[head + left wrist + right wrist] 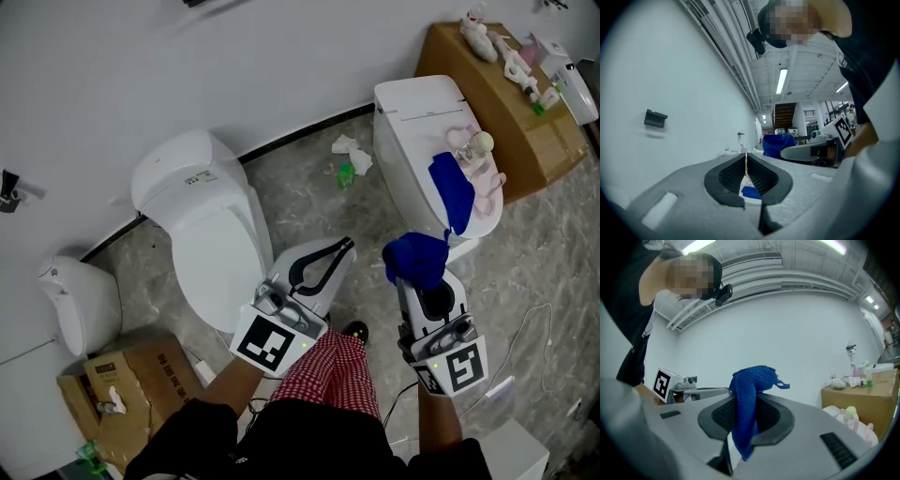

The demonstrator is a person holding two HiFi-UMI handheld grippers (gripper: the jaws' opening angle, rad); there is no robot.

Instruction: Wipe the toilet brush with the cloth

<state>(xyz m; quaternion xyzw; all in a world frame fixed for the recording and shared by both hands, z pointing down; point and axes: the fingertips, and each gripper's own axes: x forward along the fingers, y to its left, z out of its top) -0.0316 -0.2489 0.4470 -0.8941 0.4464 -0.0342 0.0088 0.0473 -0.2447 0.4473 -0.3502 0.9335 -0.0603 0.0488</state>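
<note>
My right gripper (418, 274) is shut on a bunched blue cloth (416, 257), which sticks up between its jaws (746, 399). My left gripper (348, 245) is shut with nothing in it and its jaws meet (746, 165). Both are held side by side over the floor between two white toilets. On the right toilet (405, 122) lies a pink object with a pale round head (479, 161), possibly the toilet brush, beside a second blue cloth (454, 192). The same pink object shows at the lower right of the right gripper view (851, 417).
A second white toilet (202, 211) stands at the left, with a small white fixture (77, 302) and an open cardboard box (127, 384) beyond it. A large cardboard box (511, 108) carries bottles and toys. Crumpled tissue (351, 152) and a cable (525, 328) lie on the floor.
</note>
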